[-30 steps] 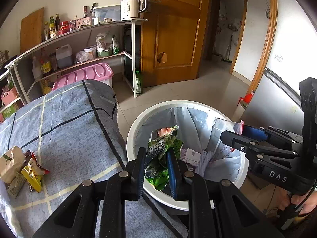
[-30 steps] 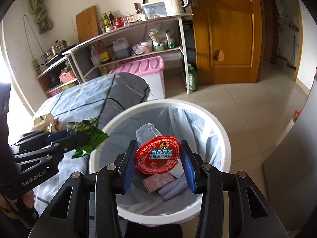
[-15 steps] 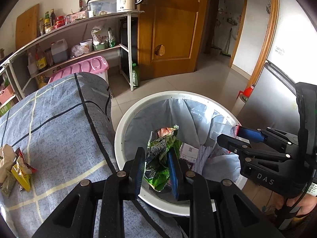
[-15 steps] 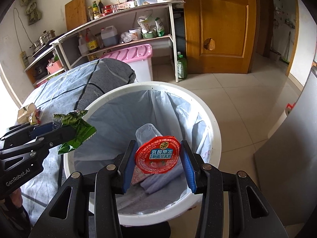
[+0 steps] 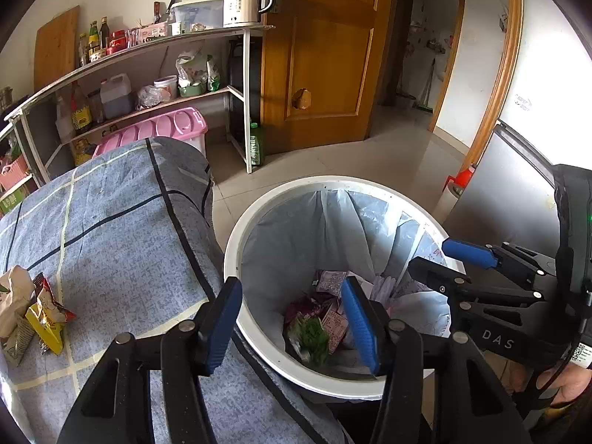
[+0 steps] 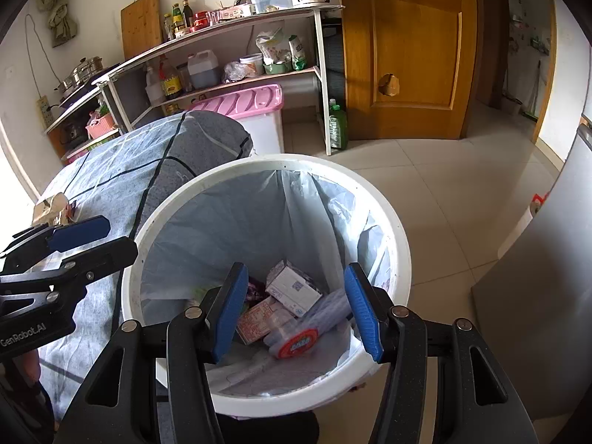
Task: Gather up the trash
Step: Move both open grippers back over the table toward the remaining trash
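While both grippers' jaws are opening empty over the bin, risk stranding the wrappers on the cloth.

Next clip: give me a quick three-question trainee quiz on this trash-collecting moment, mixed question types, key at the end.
1. True or false: the left gripper is clamped on a green wrapper.
2. Where does the red-lidded cup lie?
A. on the blue cloth
B. inside the white bin
C. between the right gripper's pads
3. Fill in: wrappers not yet collected lie on the ____.

Key
1. False: its jaws are opening with nothing between them; the green wrapper lies in the white bin.
2. B: the right gripper, jaws also opening, holds nothing.
3. Blue cloth, where the leftover wrappers sit.
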{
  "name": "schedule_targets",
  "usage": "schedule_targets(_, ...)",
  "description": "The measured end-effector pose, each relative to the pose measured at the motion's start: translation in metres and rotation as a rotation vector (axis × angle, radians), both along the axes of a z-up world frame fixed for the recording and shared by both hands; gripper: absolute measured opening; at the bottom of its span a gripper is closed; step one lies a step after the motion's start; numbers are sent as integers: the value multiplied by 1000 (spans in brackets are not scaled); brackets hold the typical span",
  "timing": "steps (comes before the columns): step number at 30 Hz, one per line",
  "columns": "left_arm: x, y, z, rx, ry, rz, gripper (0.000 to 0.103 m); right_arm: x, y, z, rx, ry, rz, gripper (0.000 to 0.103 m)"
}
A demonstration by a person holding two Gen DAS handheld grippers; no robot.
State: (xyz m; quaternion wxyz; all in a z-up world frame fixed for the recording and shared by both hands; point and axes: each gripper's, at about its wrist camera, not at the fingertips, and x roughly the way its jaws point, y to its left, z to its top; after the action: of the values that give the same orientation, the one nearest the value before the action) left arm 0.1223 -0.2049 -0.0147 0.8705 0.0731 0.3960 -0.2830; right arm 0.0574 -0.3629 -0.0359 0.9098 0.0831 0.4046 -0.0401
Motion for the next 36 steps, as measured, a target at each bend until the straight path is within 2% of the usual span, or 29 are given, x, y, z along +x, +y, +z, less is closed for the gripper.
schedule_targets(8, -4, 13, 7, -34, 1, 15, 61, -3, 6, 9, -1, -16, 1, 55)
schedule_targets(14, -10, 38, 20, -48, -30, 58, 61, -3, 23, 22, 1, -56, 29, 55)
schedule_targets(20, -15, 84, 31, -58, -61, 152, 61, 3, 53, 31, 24, -91, 82, 55)
schedule_targets(23, -17, 111, 32, -36, -80, 218, 61, 8, 74, 34, 34, -96, 127, 55)
schedule_targets(29, -17, 169, 28, -28, -75, 355, 61, 19, 113, 35, 48, -100, 205, 55)
schedule_targets(36, -23, 224, 23, -17, -73, 464, 61, 35, 157, 32, 66, -90, 296, 55)
